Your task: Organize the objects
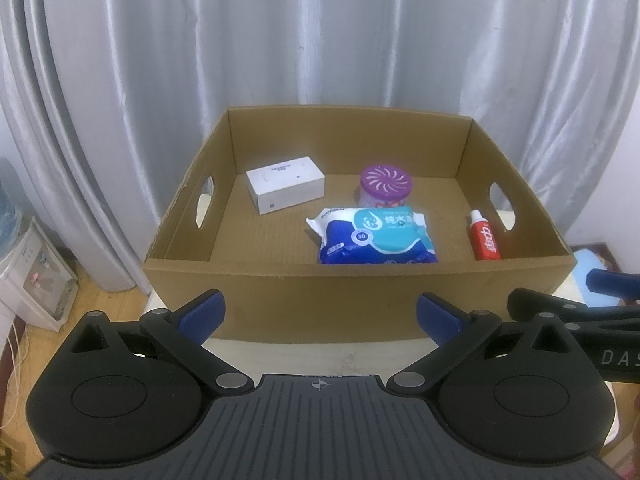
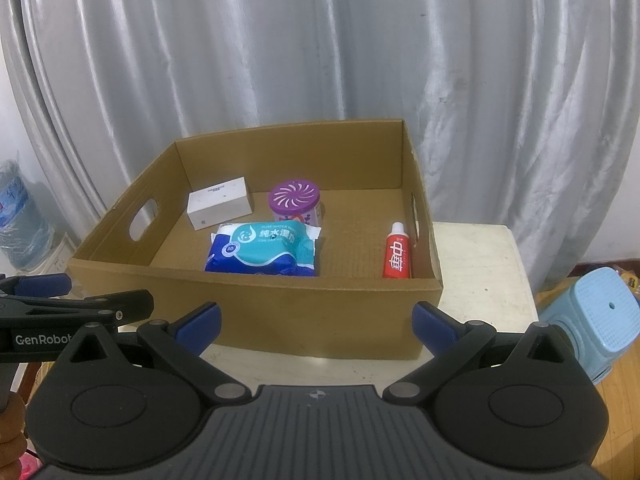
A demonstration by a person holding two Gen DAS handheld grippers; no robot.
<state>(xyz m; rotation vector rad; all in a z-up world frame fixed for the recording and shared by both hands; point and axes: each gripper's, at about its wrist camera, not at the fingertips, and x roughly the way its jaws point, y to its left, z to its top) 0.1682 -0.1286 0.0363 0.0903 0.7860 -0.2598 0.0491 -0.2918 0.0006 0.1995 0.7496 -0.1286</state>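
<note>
Both hand-held grippers, the left [image 1: 319, 312] and the right [image 2: 316, 322], hang spread and empty just short of the near wall of the open brown cardboard box [image 1: 352, 296].

Blue-padded fingers [image 1: 202, 312] stand wide apart, level, pointing toward 12 o'clock at the box on the pale worktop [image 2: 480, 272]; the two tools sit side by side, each seen at the edge of the other's view. Inside the box, the blue-and-teal wet-wipe pack [image 1: 374, 236] lies near the front wall at 12 o'clock, the purple-lidded round jar [image 1: 385, 186] just behind it, the white rectangular carton [image 1: 285, 189] toward 11 o'clock, and the red toothpaste tube [image 1: 484, 236] against the right wall at 1 o'clock. Bare floor shows between them. Grey curtains [image 2: 320, 60] hang behind; a light blue plastic stool [image 2: 596, 320] stands off the worktop's right edge.
</note>
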